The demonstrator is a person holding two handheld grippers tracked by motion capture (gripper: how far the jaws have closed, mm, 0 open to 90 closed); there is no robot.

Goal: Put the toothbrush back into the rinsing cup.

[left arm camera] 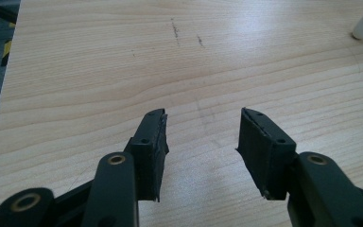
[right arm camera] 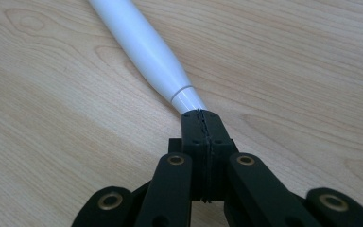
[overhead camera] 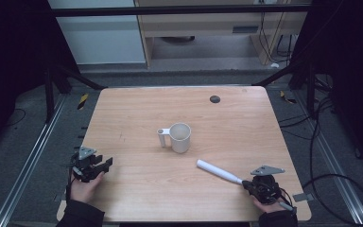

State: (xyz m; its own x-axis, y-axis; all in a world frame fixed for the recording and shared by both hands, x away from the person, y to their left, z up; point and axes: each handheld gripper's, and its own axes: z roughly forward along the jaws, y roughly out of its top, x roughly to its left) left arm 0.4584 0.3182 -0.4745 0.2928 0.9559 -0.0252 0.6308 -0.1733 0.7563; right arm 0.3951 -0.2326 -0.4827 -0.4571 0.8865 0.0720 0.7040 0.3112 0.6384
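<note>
On the pale wooden worktop [overhead camera: 137, 109] a white plastic mug [overhead camera: 180, 137] stood upright near the middle, its open mouth facing up and its squared handle [overhead camera: 162, 137] pointing to the left. A small dark round disc [overhead camera: 214, 99] lay flat on the wood toward the far edge, well apart from the mug.

My left gripper [overhead camera: 105, 164] rested at the near left corner, held in my left hand [overhead camera: 86, 185], with the grey three-cornered plate on top. In the left gripper view my left gripper [left arm camera: 203, 135] had its jaws spread wide, bare wood between them and nothing in the gap. A few faint dark scuff marks [left arm camera: 175, 29] showed on the wood beyond the jaws.

My right gripper [overhead camera: 244, 183] sat at the near right, in my right hand [overhead camera: 270, 204]. Its jaws were pressed together on the narrow tip of a long white tapered plastic stick [overhead camera: 219, 171]. The stick lay low over the worktop and ran from the jaws up and to the left, its wider free end pointing toward the mug but stopping short of it. In the right gripper view my right gripper [right arm camera: 202, 112] pinched the stick [right arm camera: 142, 45] just below a thin ring around its neck.
</note>
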